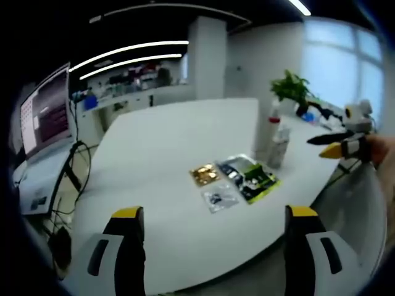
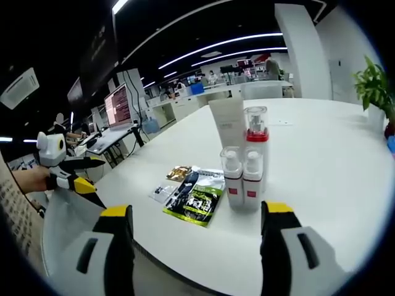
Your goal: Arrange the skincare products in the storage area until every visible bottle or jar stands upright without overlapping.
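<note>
Several skincare containers stand upright in a tight group on the white table: two small white bottles with red bands, a taller bottle with a red collar and clear cap, and a white tube behind them. In the left gripper view the same group of bottles stands at the table's right part. Flat sachets lie beside them, sachets of gold, silver, black and green. My left gripper is open and short of the table's edge. My right gripper is open, facing the bottles from a short way off. Nothing is held.
A potted plant stands at the table's far right corner. A monitor and cables sit on a desk to the left. The other gripper comes in from the right, with a hand on it. Office desks line the back.
</note>
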Available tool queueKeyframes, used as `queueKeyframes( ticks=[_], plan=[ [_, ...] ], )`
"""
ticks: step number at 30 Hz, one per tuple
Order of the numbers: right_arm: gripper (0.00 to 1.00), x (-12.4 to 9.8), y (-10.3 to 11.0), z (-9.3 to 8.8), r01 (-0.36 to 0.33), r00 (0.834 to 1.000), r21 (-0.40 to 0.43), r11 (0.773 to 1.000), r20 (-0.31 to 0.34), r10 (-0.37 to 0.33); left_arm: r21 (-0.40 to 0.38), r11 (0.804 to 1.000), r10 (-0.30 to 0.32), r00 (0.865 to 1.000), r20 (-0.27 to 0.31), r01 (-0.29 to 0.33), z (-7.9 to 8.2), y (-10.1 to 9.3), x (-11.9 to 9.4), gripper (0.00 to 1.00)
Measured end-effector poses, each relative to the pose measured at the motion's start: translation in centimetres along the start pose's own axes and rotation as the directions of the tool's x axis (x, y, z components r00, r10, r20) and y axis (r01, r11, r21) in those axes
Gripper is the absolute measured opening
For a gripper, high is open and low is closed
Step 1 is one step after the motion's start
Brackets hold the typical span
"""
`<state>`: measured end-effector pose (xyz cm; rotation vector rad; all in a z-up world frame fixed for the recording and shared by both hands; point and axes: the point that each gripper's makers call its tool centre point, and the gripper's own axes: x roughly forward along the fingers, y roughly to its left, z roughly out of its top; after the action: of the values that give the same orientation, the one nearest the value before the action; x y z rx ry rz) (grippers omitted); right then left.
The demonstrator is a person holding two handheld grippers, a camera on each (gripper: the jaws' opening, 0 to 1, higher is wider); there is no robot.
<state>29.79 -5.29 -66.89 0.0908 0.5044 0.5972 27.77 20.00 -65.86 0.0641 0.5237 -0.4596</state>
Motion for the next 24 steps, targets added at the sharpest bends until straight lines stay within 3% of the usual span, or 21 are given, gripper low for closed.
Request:
queueKeyframes(
  ticks=[24],
  plan=[
    [0.86,0.6,1.0,-1.1,-0.031,0.997,-0.028,0.999,-0.072,0.029,-0.007,0.999,0.047,0.999,0.012,-0.046,0.2,0.7,-0.1,0.92]
  ],
)
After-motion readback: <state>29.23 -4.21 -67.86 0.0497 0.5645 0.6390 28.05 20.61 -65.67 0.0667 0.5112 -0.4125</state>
